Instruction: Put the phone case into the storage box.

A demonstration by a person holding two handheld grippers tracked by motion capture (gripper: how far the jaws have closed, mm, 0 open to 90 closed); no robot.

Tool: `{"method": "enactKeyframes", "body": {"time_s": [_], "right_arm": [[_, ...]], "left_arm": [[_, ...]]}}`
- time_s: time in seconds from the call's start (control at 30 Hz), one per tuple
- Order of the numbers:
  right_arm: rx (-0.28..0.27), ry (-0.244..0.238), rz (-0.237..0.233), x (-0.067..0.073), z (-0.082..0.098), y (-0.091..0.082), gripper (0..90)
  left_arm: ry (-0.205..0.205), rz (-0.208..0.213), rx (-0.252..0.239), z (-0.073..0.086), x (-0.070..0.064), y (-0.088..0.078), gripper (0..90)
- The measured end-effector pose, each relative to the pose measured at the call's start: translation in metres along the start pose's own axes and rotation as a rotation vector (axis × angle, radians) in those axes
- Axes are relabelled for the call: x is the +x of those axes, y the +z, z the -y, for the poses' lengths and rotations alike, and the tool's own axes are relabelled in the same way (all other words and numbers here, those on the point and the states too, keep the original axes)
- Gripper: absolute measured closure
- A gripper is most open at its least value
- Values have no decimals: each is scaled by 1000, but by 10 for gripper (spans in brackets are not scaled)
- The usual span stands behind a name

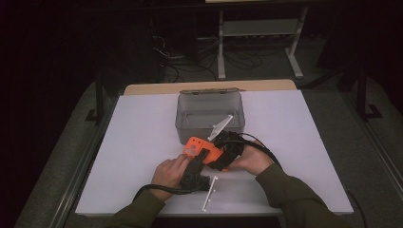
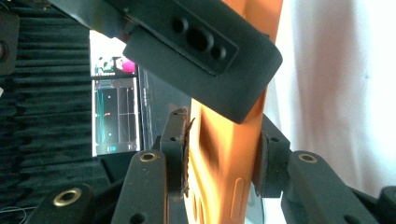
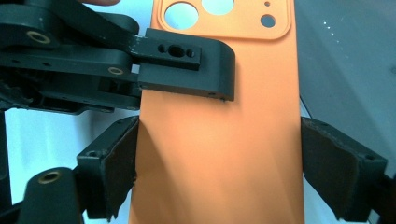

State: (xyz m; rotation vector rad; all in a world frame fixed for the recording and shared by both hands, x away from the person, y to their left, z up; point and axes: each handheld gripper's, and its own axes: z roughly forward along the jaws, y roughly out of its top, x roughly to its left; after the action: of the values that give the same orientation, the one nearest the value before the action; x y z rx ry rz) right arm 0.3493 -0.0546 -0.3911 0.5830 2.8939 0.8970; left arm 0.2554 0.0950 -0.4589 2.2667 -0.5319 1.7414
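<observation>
An orange phone case (image 1: 197, 146) with a camera cut-out hangs just above the white table (image 1: 138, 142), in front of a grey bin. Both grippers hold it. My right gripper (image 3: 217, 164) spans the case (image 3: 224, 116) across its width, one pad pressed on each long edge. My left gripper (image 2: 219, 161) meets the case (image 2: 223, 140) edge-on and pinches its front and back faces between its pads. In the high view the left gripper (image 1: 202, 157) comes from the lower left and the right gripper (image 1: 222, 151) from the right, very close together.
A grey translucent bin (image 1: 209, 114) stands at the table's middle back, with a clear plastic piece (image 1: 221, 126) leaning at its front wall. A white strip (image 1: 209, 194) lies near the front edge. A lit screen (image 2: 114, 112) stands off the table.
</observation>
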Motion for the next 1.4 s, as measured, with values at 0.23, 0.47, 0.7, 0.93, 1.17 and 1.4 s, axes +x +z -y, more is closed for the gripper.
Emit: {"method": "enactKeyframes", "body": {"time_s": [0.23,0.47,0.7,0.93,1.17,1.4], "right_arm": [[2,4,-1,-1,0,0,156],[0,7,-3,-2,1,0,156],[-2,7,-7,-3,1,-1,156],[-6,15,-23,-4,2,-1,155],[-11,27,-46,-6,2,-1,155],[-23,46,-82,-10,3,-2,154]], "left_arm": [[4,2,-3,0,0,0,663],[9,4,-6,0,-1,-1,687],[18,9,-12,0,-1,-2,716],[30,7,-17,0,-1,-3,736],[32,3,-23,1,0,-4,755],[44,-7,-25,1,0,-6,777]]}}
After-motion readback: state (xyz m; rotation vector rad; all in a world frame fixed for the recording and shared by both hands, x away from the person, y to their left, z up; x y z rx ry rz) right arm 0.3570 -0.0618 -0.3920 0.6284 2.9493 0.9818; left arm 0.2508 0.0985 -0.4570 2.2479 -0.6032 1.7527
